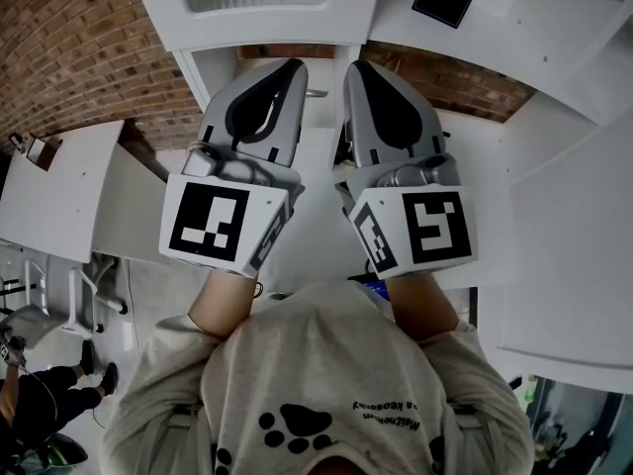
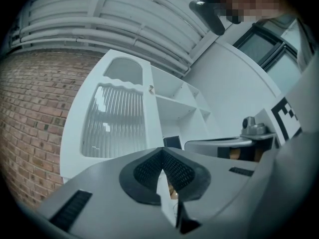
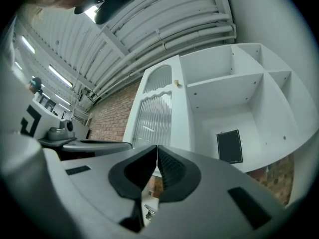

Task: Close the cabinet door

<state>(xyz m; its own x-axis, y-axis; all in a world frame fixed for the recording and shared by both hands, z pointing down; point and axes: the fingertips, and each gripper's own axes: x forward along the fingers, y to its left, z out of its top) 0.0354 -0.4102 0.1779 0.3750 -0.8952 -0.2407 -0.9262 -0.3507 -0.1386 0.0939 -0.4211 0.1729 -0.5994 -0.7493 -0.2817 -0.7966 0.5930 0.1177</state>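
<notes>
The sweatshirt (image 1: 326, 364) bears a line of print, too small to read.

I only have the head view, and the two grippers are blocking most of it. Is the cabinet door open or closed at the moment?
Observer: Open. In the right gripper view the cabinet door stands swung out to the left of the exposed shelves.
Operator: Where's its handle?
Observer: A small knob sits high on the door's edge, on the side nearest the shelves.
Operator: Is either gripper holding anything?
Observer: No. The left gripper and the right gripper both have their jaws together with nothing between them, and neither touches the door.
</notes>
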